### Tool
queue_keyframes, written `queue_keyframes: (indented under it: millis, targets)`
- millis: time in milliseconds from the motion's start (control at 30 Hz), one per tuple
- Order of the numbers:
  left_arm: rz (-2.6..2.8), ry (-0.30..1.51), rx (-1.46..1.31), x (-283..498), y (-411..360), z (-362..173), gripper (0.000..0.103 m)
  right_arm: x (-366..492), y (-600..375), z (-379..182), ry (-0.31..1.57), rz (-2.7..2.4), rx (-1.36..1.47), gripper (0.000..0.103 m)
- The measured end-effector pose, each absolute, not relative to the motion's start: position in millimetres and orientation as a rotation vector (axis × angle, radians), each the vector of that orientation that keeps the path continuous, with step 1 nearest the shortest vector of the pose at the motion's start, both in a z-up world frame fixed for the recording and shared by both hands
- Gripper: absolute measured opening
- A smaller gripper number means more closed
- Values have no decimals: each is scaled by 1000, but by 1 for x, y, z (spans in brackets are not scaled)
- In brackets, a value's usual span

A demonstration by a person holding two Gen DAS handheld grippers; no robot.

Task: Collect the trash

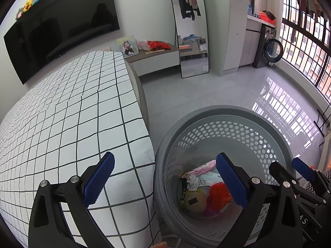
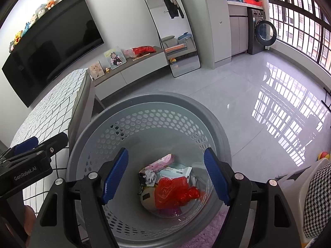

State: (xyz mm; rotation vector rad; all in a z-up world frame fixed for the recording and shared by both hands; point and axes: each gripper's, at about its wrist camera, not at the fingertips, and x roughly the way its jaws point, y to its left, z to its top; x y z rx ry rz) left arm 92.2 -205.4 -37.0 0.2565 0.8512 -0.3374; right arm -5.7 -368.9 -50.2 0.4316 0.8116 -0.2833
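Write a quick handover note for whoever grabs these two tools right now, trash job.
Left tool: open, empty, between the checked table and the basket.
Right tool: open, empty, over the basket mouth.
Grey basket on the floor holds a red plastic bag, pink wrapper, white packet, crumpled paper and a round beige item.
Done: those pieces are in.
Left: no loose trash shows on the table; check elsewhere.
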Motion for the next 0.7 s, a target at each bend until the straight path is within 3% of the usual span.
queue_keyframes:
  millis: [700]
  targets:
    - [-341, 877, 250, 98, -212, -40, 97, 2, -370, -55, 839, -280, 425, 72]
